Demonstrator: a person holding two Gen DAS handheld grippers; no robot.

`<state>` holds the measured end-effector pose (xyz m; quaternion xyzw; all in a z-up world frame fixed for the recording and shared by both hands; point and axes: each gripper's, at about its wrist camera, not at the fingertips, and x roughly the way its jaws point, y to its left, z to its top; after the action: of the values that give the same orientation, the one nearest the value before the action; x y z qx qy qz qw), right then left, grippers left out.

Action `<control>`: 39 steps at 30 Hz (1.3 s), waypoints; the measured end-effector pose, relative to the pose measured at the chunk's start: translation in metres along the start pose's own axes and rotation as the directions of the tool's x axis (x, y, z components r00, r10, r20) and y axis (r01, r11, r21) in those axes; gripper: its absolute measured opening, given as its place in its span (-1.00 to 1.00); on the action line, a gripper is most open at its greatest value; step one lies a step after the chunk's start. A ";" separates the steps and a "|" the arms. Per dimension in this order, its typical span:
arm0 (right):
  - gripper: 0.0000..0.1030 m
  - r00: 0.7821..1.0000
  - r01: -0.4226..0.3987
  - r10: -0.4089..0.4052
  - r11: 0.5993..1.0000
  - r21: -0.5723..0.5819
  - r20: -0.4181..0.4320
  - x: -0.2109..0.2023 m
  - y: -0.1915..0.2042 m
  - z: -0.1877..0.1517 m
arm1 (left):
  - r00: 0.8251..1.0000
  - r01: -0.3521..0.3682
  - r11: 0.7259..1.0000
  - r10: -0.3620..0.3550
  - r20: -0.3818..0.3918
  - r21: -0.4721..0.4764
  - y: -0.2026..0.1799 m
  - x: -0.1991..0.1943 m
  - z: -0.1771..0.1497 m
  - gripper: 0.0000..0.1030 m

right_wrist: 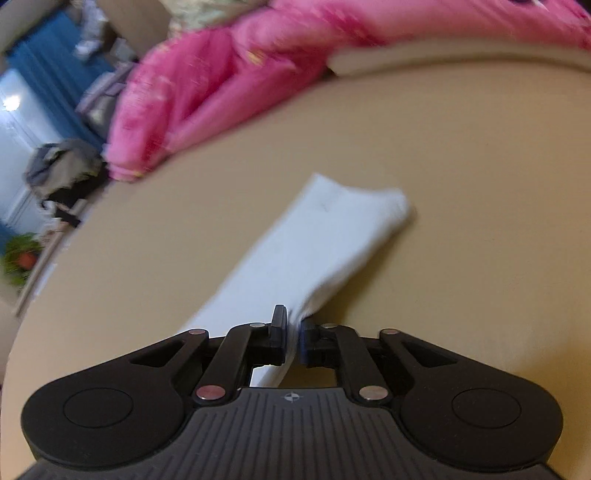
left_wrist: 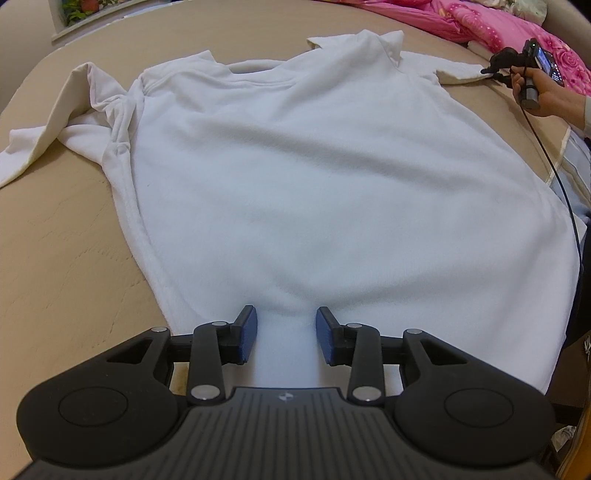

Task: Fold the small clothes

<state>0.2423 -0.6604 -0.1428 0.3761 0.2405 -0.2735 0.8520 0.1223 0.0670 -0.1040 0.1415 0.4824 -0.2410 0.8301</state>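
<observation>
A white short-sleeved shirt (left_wrist: pixel 295 177) lies spread flat on a tan bed surface (left_wrist: pixel 55 240), collar at the far end. My left gripper (left_wrist: pixel 285 334) is open, its blue pads either side of the shirt's near hem. In the left wrist view my right gripper (left_wrist: pixel 493 71) is far right, at the shirt's right sleeve (left_wrist: pixel 458 72). In the right wrist view my right gripper (right_wrist: pixel 293 332) is shut on that white sleeve (right_wrist: pixel 314 243), which stretches away over the tan surface (right_wrist: pixel 461 184). The right wrist view is blurred.
A pink floral quilt (left_wrist: pixel 498 26) lies bunched at the far right, also in the right wrist view (right_wrist: pixel 207 81). The shirt's left sleeve (left_wrist: pixel 55 122) is crumpled at the far left. A black cable (left_wrist: pixel 554 177) hangs from the right gripper.
</observation>
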 end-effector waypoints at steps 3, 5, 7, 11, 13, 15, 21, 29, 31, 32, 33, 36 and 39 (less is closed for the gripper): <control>-0.80 1.000 0.016 -0.016 0.998 0.063 -0.008 0.014 -0.011 0.010 | 1.000 0.000 1.000 0.000 0.000 -0.003 0.000 0.000 0.001 -0.21; -0.89 1.000 0.011 -0.011 0.995 0.103 -0.006 0.023 -0.017 0.014 | 1.000 0.000 1.000 0.000 0.001 -0.004 -0.001 0.000 0.001 -0.21; -0.94 0.999 0.014 -0.017 0.996 0.090 0.031 0.020 -0.018 0.018 | 1.000 0.000 1.000 0.000 0.001 -0.004 -0.001 0.000 0.001 -0.21; -0.95 0.964 0.127 -0.154 0.983 0.132 0.217 -0.001 -0.031 0.044 | 1.000 0.000 1.000 0.000 0.000 -0.010 -0.001 0.001 0.002 -0.21; -0.93 0.943 0.240 -0.269 0.957 0.161 0.196 0.007 -0.045 0.045 | 1.000 0.001 1.000 -0.001 0.000 -0.011 -0.001 0.001 0.002 -0.21; -0.93 0.943 0.264 -0.297 0.942 0.205 0.151 0.014 -0.060 0.038 | 1.000 0.004 1.000 -0.004 0.000 -0.011 0.000 0.001 0.002 -0.21; -0.27 0.912 0.318 -0.347 0.935 0.160 0.217 -0.009 -0.027 0.039 | 1.000 -0.001 1.000 0.001 -0.007 -0.003 -0.001 0.001 0.003 -0.20; -0.27 0.969 0.116 -0.121 0.993 0.033 0.215 -0.088 0.045 0.016 | 1.000 -0.013 1.000 0.013 0.012 -0.025 -0.003 -0.006 0.008 -0.14; -0.27 0.989 0.023 -0.020 1.000 -0.018 0.150 -0.110 0.061 0.004 | 0.999 -0.028 0.999 0.029 0.043 -0.028 -0.005 -0.013 0.010 -0.13; -0.27 0.994 -0.034 0.039 0.998 -0.048 0.099 -0.121 0.068 -0.003 | 0.997 -0.041 0.999 0.043 0.063 -0.032 -0.006 -0.017 0.011 -0.13; -0.27 0.993 -0.109 0.112 0.990 -0.093 0.032 -0.131 0.078 -0.009 | 0.995 -0.047 0.998 0.050 0.086 -0.042 -0.007 -0.022 0.012 -0.13; -0.27 0.970 -0.238 0.219 0.947 -0.217 -0.106 -0.162 0.099 -0.029 | 0.987 -0.050 0.995 0.063 0.149 -0.089 -0.006 -0.038 0.014 -0.13; -0.27 0.944 -0.313 0.253 0.891 -0.328 -0.213 -0.196 0.111 -0.057 | 0.983 -0.072 0.988 0.094 0.161 -0.134 -0.002 -0.049 0.010 -0.13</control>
<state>0.1586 -0.4974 0.0003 0.2672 0.2979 -0.0659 0.9141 0.1082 0.0733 -0.0565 0.0875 0.4195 -0.1857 0.8843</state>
